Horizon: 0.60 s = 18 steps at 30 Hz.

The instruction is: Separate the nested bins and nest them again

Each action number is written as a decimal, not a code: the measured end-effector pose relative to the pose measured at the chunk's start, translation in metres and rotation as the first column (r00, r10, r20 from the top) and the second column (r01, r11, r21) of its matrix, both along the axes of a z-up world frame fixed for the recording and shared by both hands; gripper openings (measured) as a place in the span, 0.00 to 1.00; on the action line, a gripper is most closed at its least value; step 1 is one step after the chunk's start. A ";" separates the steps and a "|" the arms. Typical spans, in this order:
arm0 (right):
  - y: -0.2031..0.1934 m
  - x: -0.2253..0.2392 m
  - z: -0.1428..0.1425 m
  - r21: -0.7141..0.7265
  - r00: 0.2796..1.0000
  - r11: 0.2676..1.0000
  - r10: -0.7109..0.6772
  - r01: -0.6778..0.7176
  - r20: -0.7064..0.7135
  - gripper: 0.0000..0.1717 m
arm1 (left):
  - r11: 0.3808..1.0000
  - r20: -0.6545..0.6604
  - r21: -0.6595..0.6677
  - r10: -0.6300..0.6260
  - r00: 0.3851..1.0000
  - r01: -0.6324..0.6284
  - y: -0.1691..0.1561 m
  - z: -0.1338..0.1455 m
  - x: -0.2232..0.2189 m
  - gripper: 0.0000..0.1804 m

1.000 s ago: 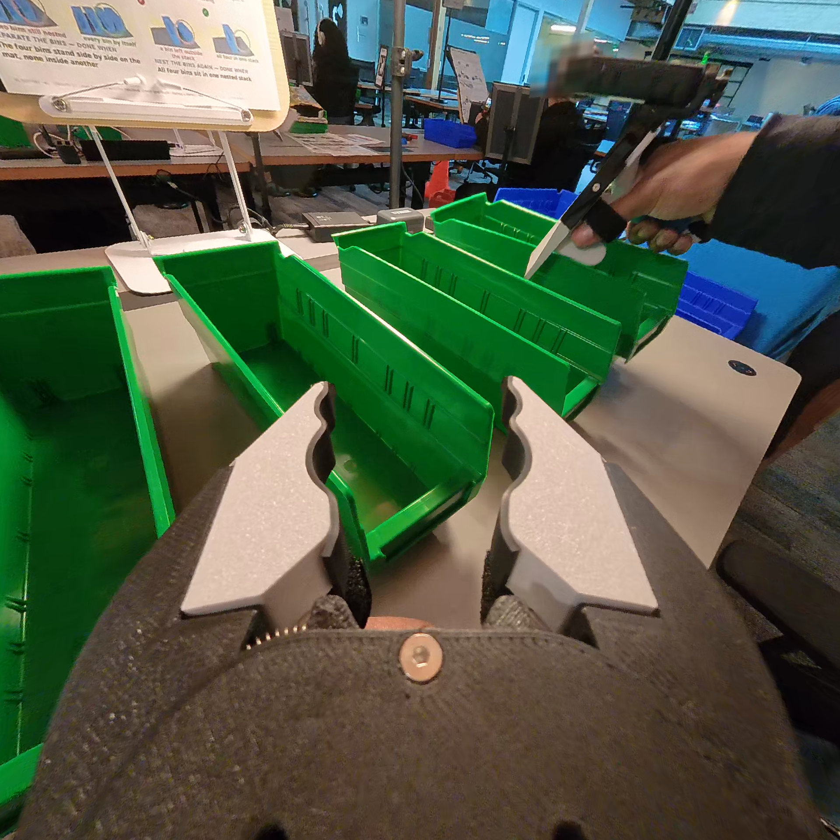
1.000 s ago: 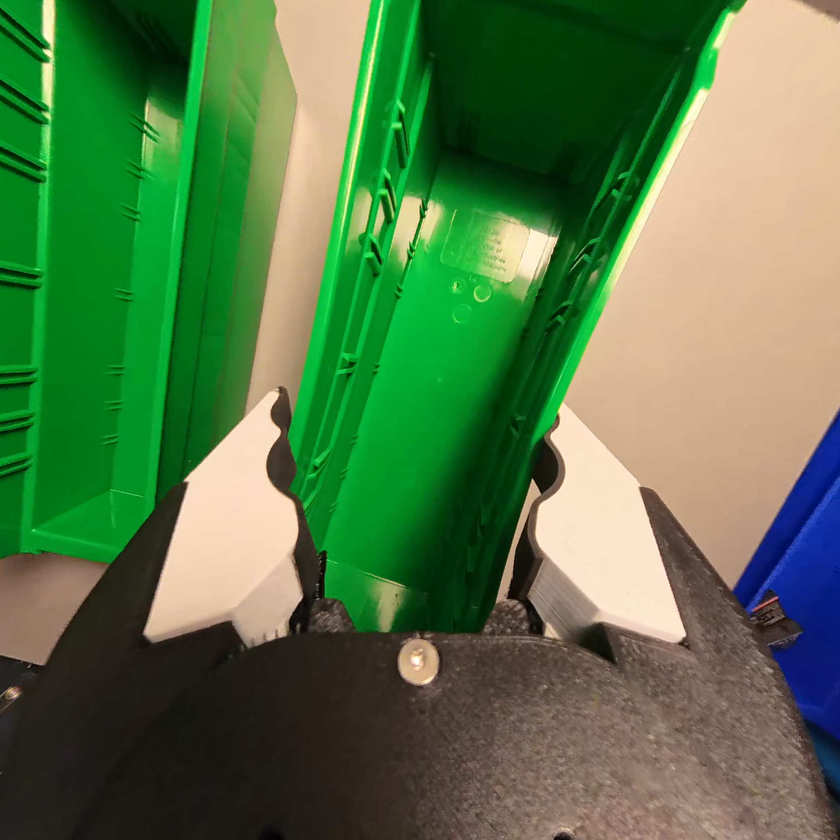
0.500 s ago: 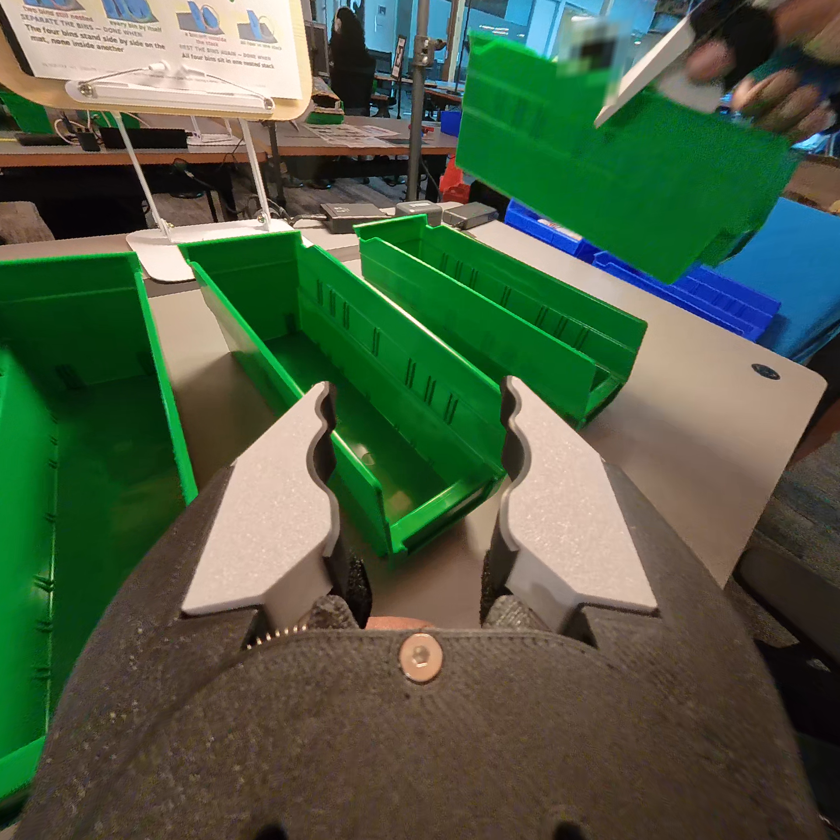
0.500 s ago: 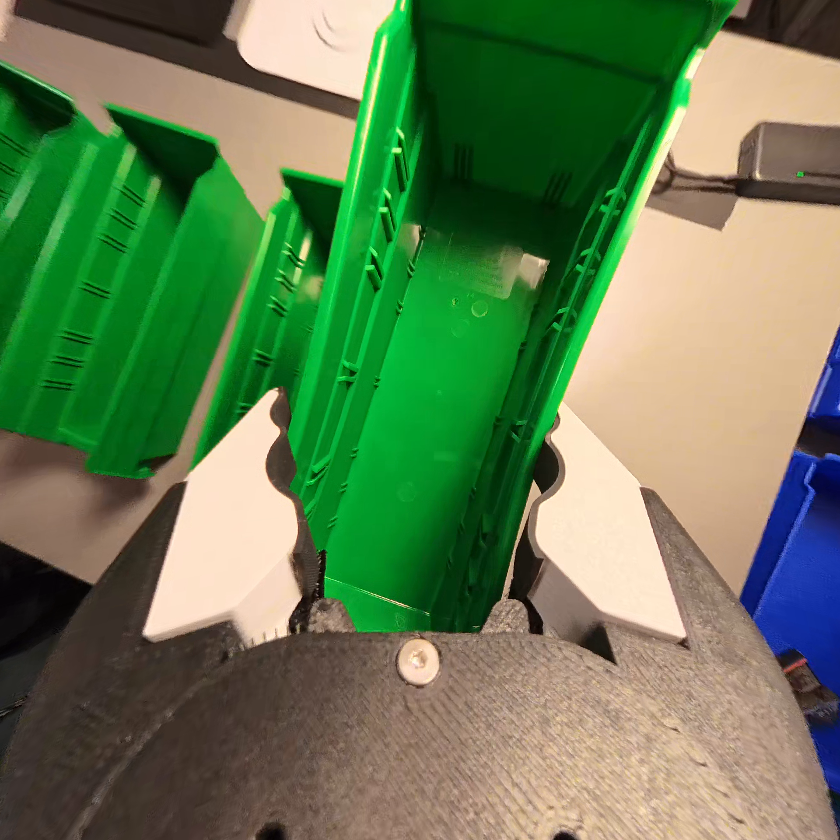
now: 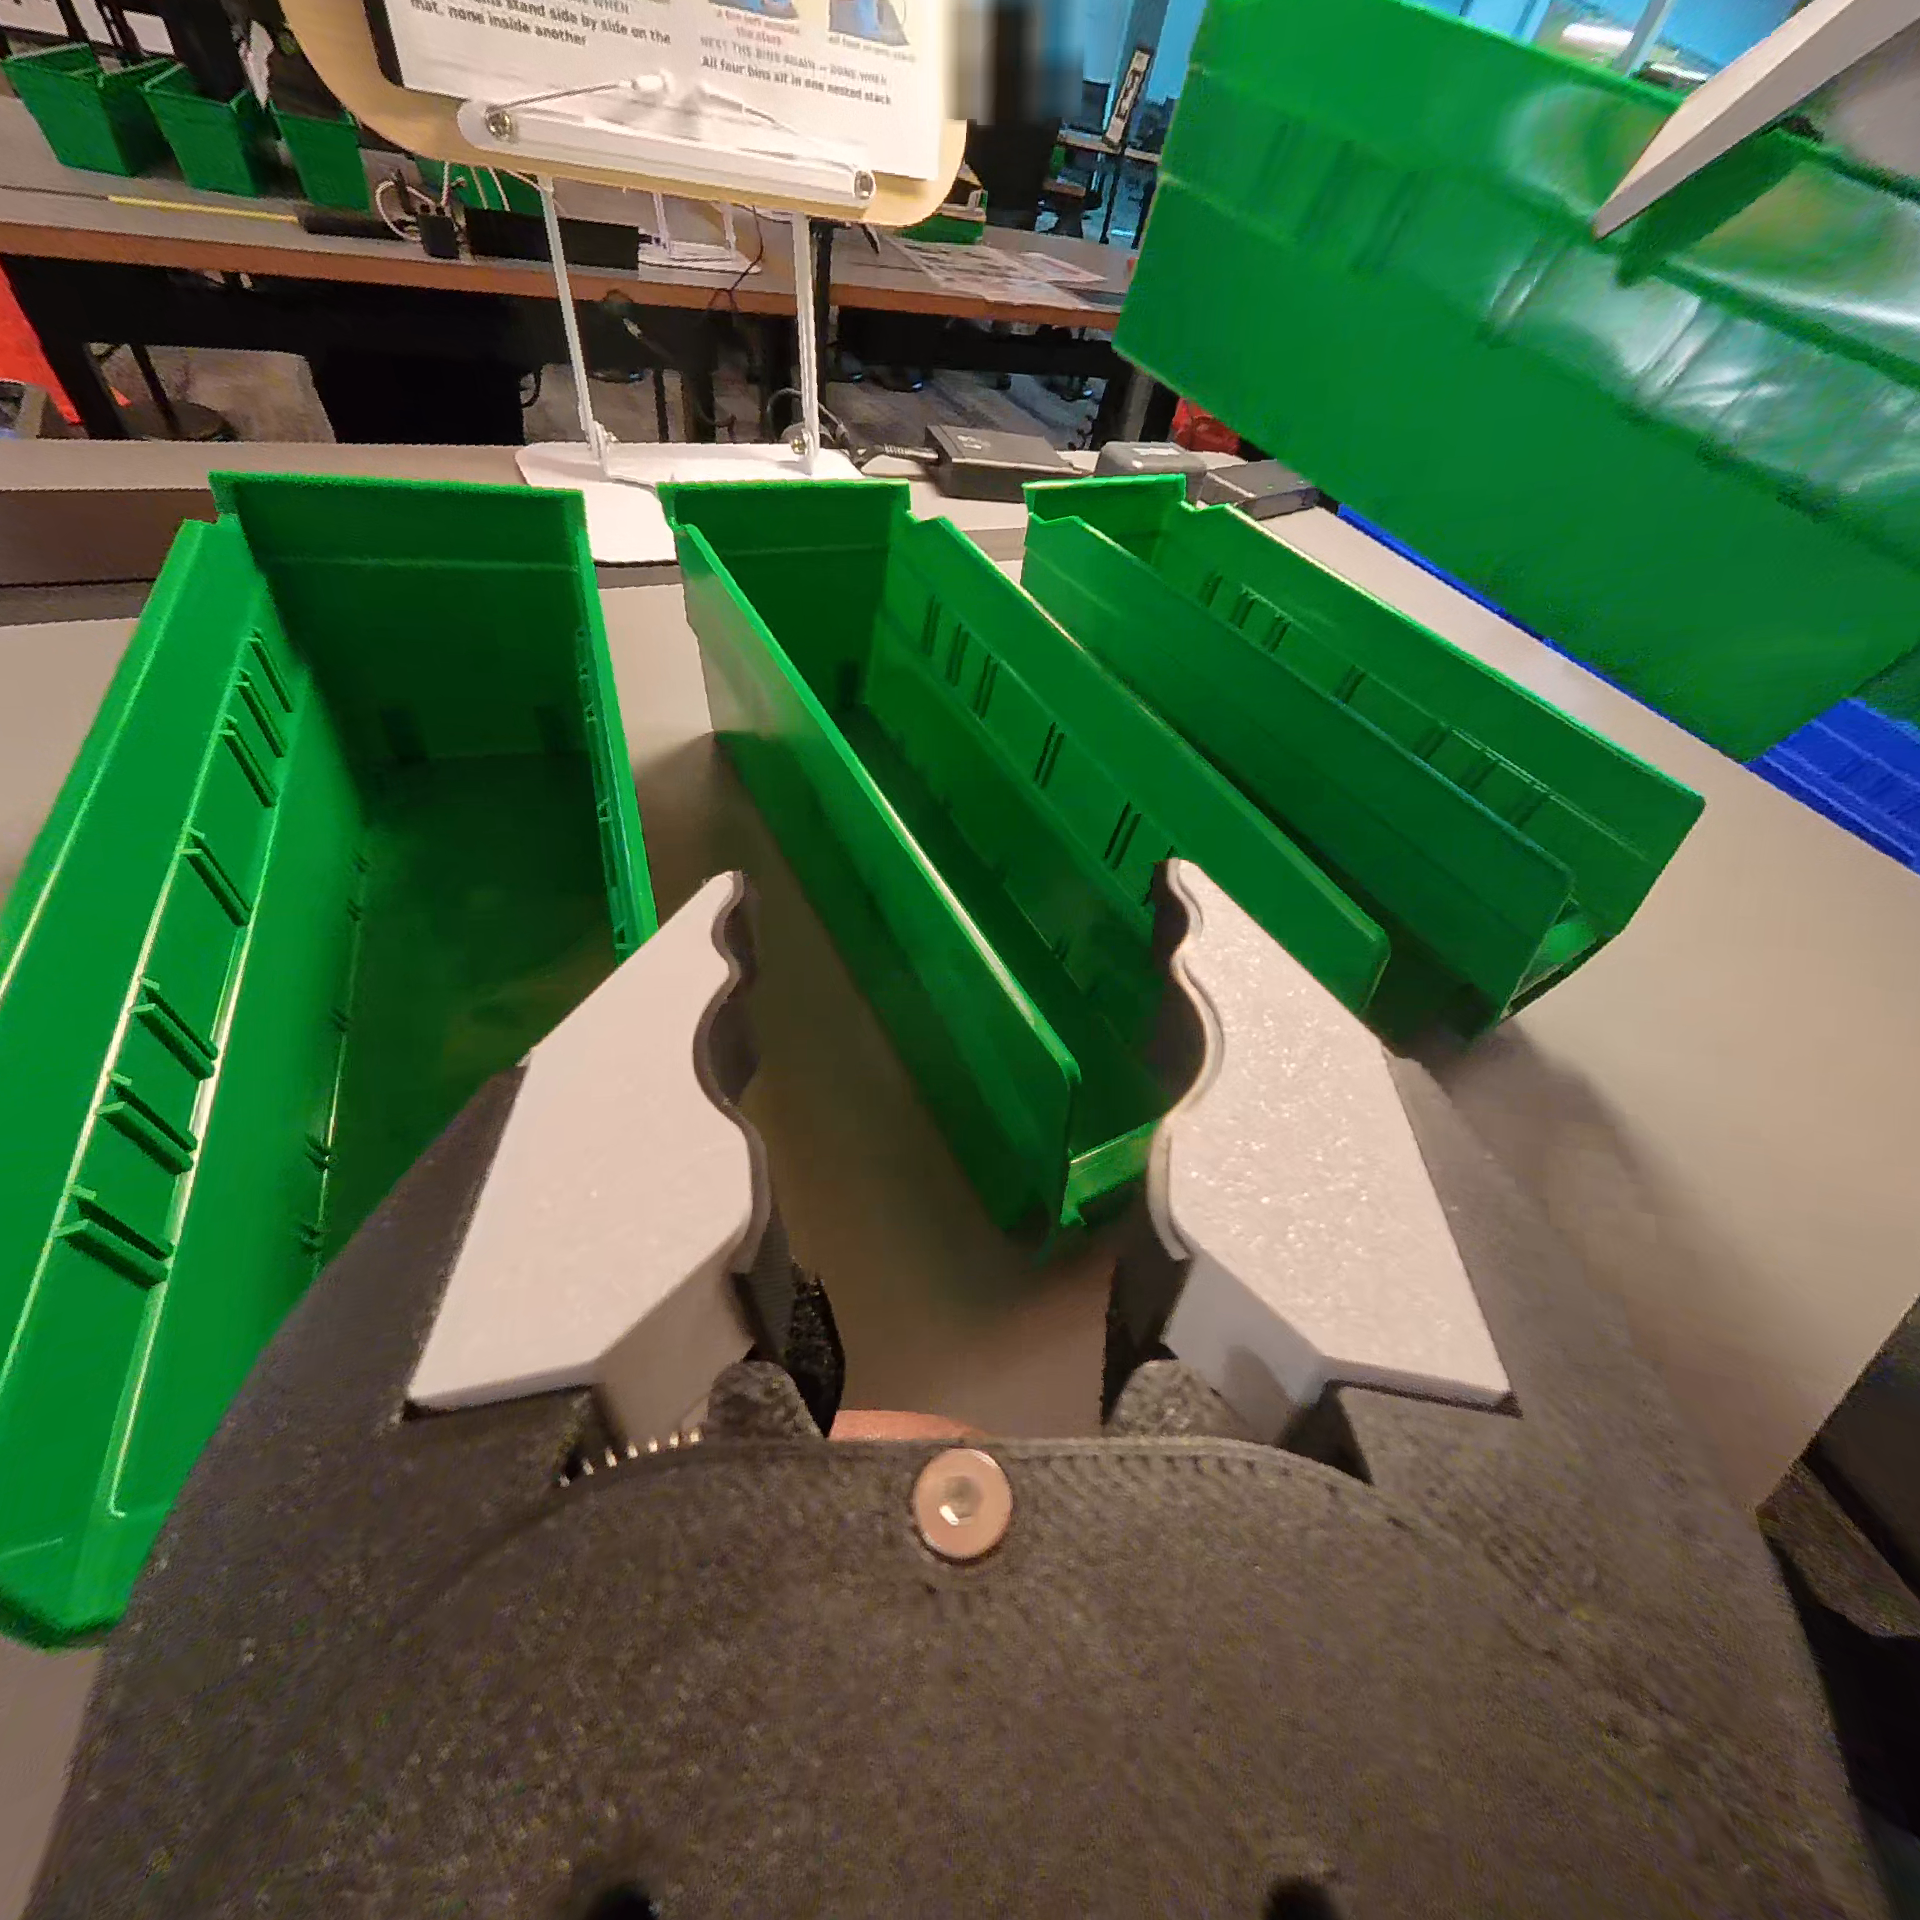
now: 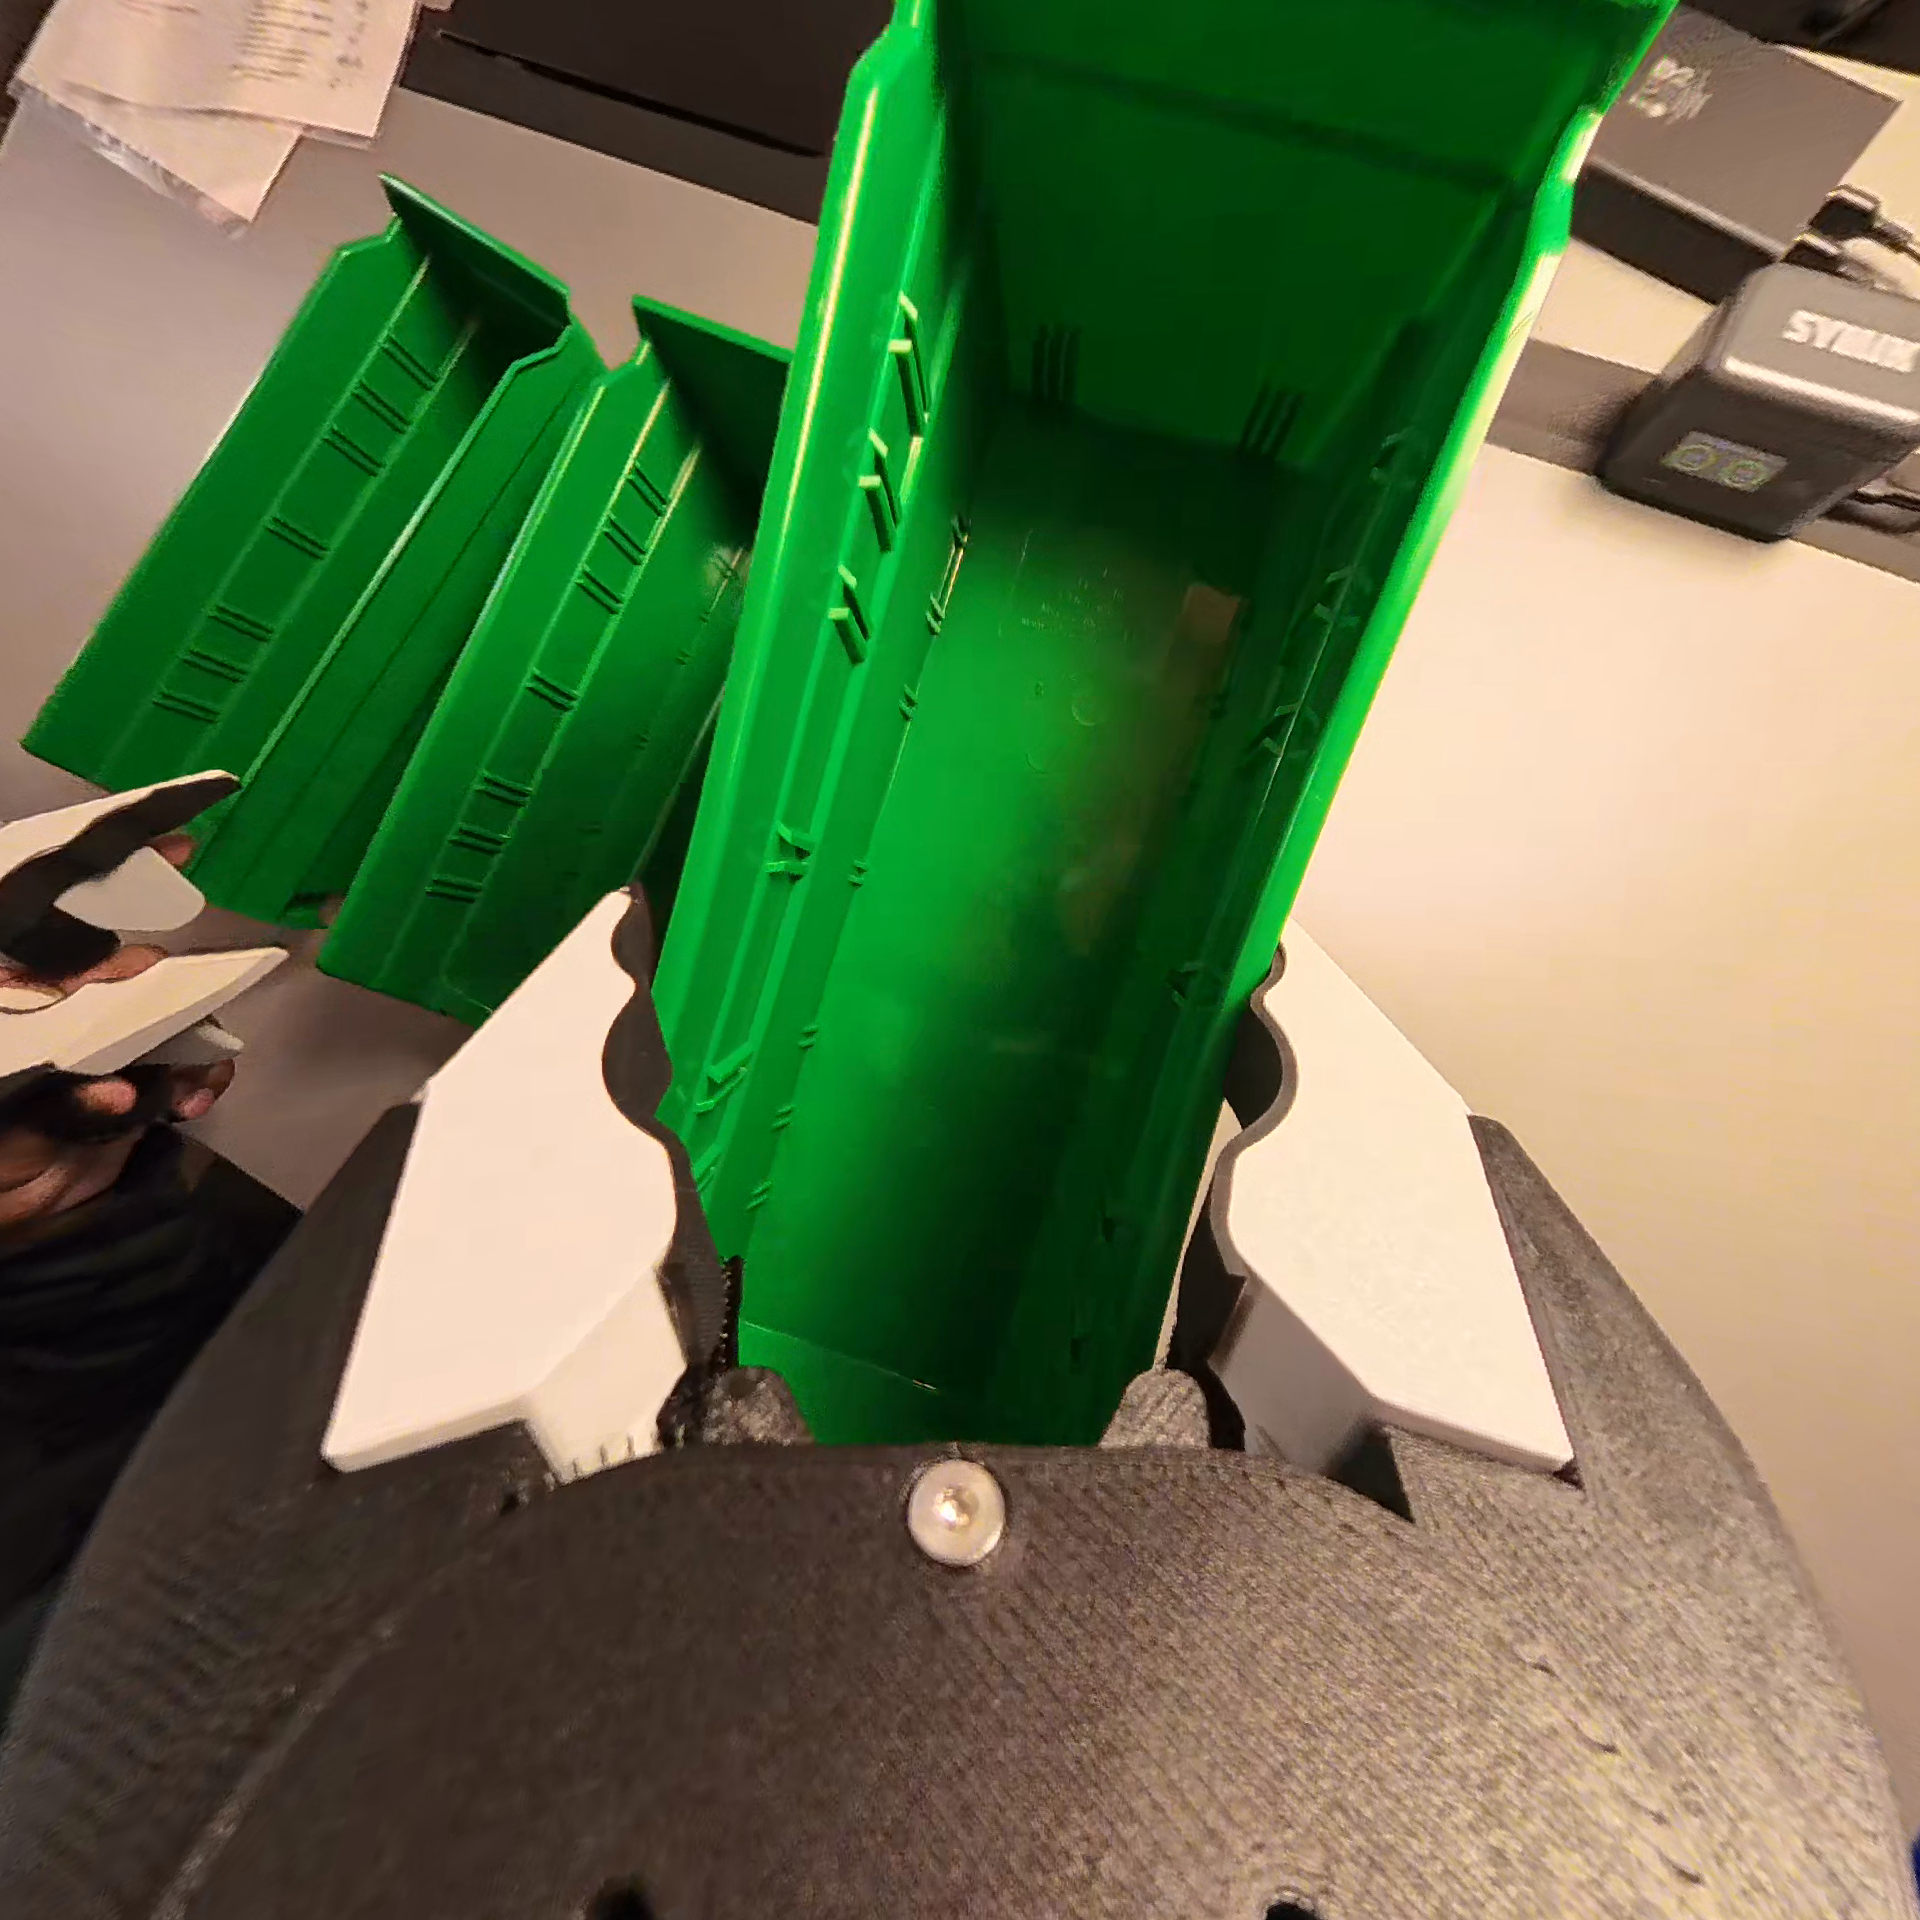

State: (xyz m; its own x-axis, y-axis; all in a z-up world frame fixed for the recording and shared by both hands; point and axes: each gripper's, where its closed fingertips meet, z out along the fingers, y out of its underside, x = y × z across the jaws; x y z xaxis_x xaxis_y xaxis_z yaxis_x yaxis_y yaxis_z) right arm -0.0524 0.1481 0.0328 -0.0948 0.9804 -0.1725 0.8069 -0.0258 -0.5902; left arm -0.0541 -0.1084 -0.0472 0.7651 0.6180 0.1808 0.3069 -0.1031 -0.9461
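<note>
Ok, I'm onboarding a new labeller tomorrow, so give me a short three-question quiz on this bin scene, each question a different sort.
1. True or false: the right gripper carries a green bin clear of the table.
2. Multiple choice: how many green bins stand on the table in the left wrist view? A) one B) three C) five
3. Fill in: the left gripper's jaws are ____, gripping nothing, with the near end of the middle bin seen between its fingers.

Key
1. True: its fingers sit against the lifted bin's two long walls.
2. B: the left bin, the middle bin and the right bin.
3. Open.
</note>
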 end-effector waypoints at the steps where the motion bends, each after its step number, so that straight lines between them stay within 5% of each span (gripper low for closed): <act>1: -0.005 -0.001 -0.001 0.003 1.000 1.000 0.005 -0.005 0.005 0.64 | 1.000 -0.002 0.001 -0.001 1.000 0.001 0.000 0.001 0.000 0.42; 18: -0.031 -0.010 -0.044 -0.012 0.998 1.000 -0.017 0.018 0.068 0.66 | 1.000 -0.006 -0.002 -0.028 1.000 0.027 0.004 0.002 0.008 0.42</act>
State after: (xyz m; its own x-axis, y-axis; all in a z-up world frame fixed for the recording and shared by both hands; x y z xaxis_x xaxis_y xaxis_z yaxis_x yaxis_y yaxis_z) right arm -0.0620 0.1171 -0.0116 -0.0654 0.9795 -0.1906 0.8444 -0.0475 -0.5336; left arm -0.0458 -0.1044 -0.0452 0.7829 0.5971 0.1746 0.2981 -0.1137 -0.9478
